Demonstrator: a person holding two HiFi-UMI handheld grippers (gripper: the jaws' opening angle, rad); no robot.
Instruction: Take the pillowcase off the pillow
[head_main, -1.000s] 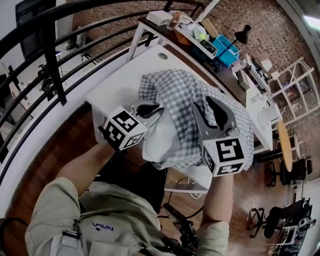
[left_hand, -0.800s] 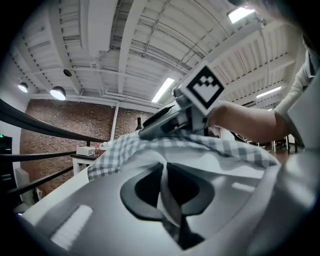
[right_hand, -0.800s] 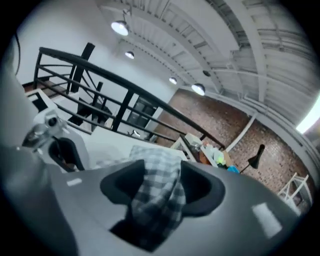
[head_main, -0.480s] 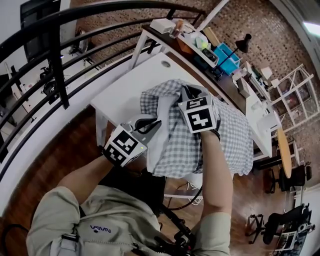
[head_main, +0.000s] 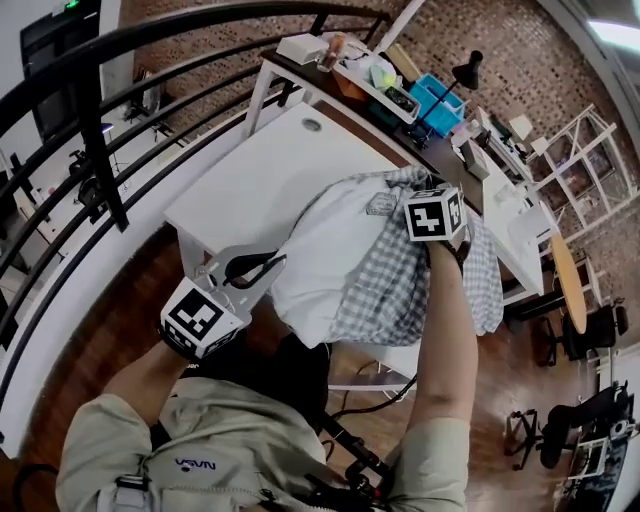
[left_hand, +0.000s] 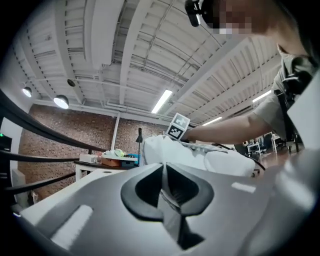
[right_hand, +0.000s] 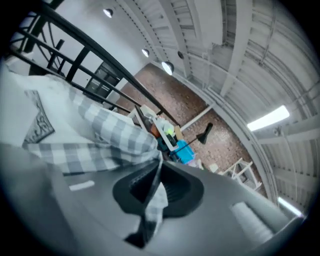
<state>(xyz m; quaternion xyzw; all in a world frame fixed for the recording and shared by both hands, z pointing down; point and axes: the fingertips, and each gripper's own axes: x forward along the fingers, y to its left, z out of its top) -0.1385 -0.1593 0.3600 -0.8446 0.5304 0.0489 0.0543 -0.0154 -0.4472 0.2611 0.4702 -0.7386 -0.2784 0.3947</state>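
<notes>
A white pillow (head_main: 325, 245) lies on the white table (head_main: 255, 165), its near-left half bare. The grey-and-white checked pillowcase (head_main: 395, 290) is bunched over its right and far part and hangs off the table's near edge. My left gripper (head_main: 262, 268) is at the pillow's near-left corner, shut on a pinch of white pillow fabric (left_hand: 167, 200). My right gripper (head_main: 428, 192) is at the far side of the pillow, shut on a fold of the pillowcase (right_hand: 150, 200). In the right gripper view the checked cloth (right_hand: 100, 135) stretches away from the jaws beside the bare pillow (right_hand: 25, 95) and its sewn label (right_hand: 40, 122).
A black railing (head_main: 100, 130) curves along the left of the table. Behind the table stands a desk with boxes, a blue bin (head_main: 437, 100) and a black lamp (head_main: 470, 65). White shelving (head_main: 590, 160) is at the far right. Wooden floor lies below the table's near edge.
The right gripper went from the near edge to the pillow's far side, closed on the pillowcase and drew it rightward, baring the white pillow. The left gripper pulled back toward the near left.
</notes>
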